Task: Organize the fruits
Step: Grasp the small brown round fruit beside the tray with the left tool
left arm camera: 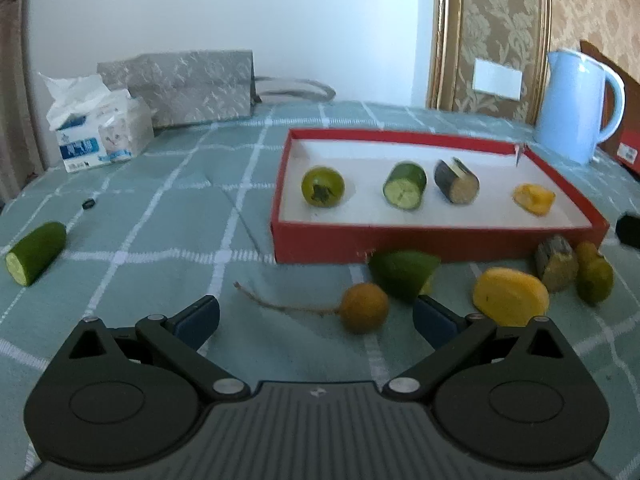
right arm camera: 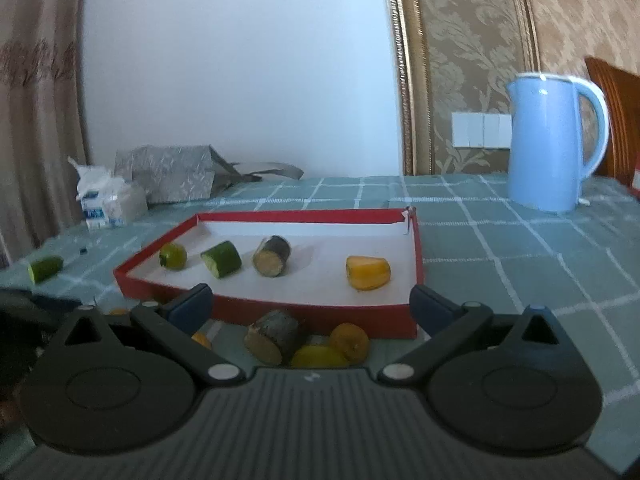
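Both tongs stand wide open with nothing between their pads: the left tongs [left arm camera: 316, 316] over the cloth, the right tongs [right arm camera: 312, 306] before the near wall of the red tray [right arm camera: 320, 314].

Four pieces lie in a row inside the tray, none touching: a green fruit [left arm camera: 322, 186], a cucumber piece [left arm camera: 405, 186], a dark cut piece [left arm camera: 457, 187] and a yellow piece [left arm camera: 534, 199].

Only the left view shows the loose fruit in front of the tray clearly. A small orange fruit [left arm camera: 365, 308] with a long stem lies just ahead of the left tongs. Beside it is a green wedge [left arm camera: 404, 274], then a yellow fruit [left arm camera: 510, 297], then a brown stub [left arm camera: 557, 263] touching a small green-yellow fruit [left arm camera: 595, 276]. In the right view most of that group is hidden behind the tongs' body. A second cucumber piece [left arm camera: 35, 253] lies well apart at the left, near a small dark object [left arm camera: 88, 203].

The right view shows the blue kettle [right arm camera: 550, 144] whole, standing upright beyond the tray's right end, and a wall switch [right arm camera: 482, 130] behind it.

The tabletop [left arm camera: 180, 208] wears a green checked cloth. At its far left are a tissue pack [left arm camera: 98, 128] and a grey bag [left arm camera: 188, 84]. A white wall, patterned gold wallpaper and a curtain stand behind.
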